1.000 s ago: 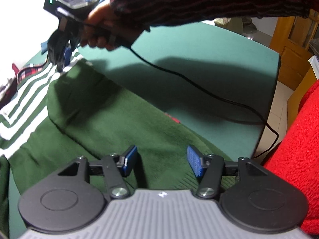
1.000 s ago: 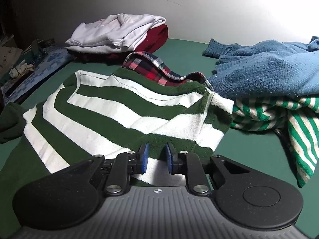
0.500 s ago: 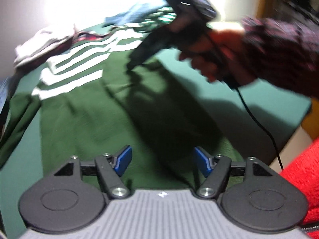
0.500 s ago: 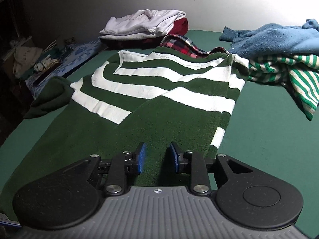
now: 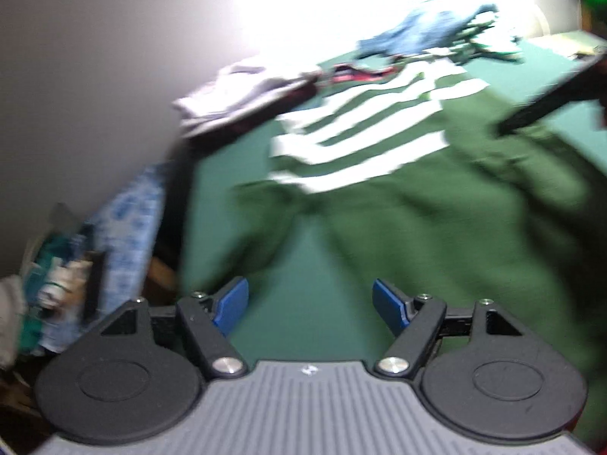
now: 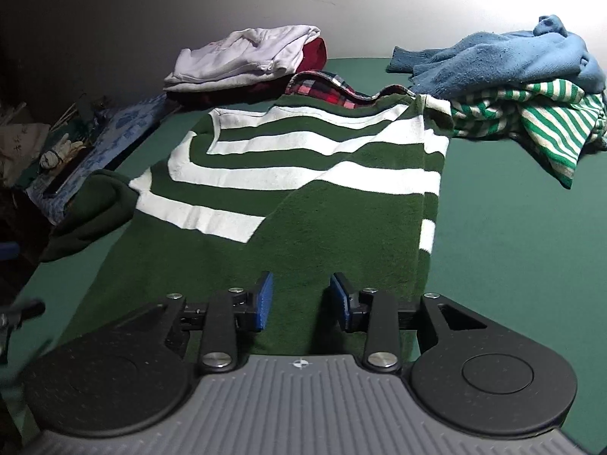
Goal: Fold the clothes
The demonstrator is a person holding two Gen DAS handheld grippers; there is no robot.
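A dark green sweater with white stripes [image 6: 303, 189] lies flat on the green table, its right side folded over the body. It also shows, blurred, in the left wrist view [image 5: 436, 208]. Its left sleeve [image 6: 91, 212] trails off toward the table's left edge. My right gripper [image 6: 301, 299] is open and empty over the sweater's lower hem. My left gripper [image 5: 311, 303] is open and empty over the bare table between the sleeve and the body. A dark part of the right tool [image 5: 550, 102] shows at the right of the left wrist view.
A folded white and red stack [image 6: 250, 60] sits at the back by the wall. A blue sweater [image 6: 512, 57] and a green-striped top [image 6: 538, 121] lie piled at the back right. A plaid garment [image 6: 322, 87] lies behind the sweater. Clutter [image 6: 76, 144] lies off the table's left edge.
My right gripper has let go of the sweater's edge, opened and pulled back to the hem. My left gripper has swung left from the sweater's body toward the left sleeve.
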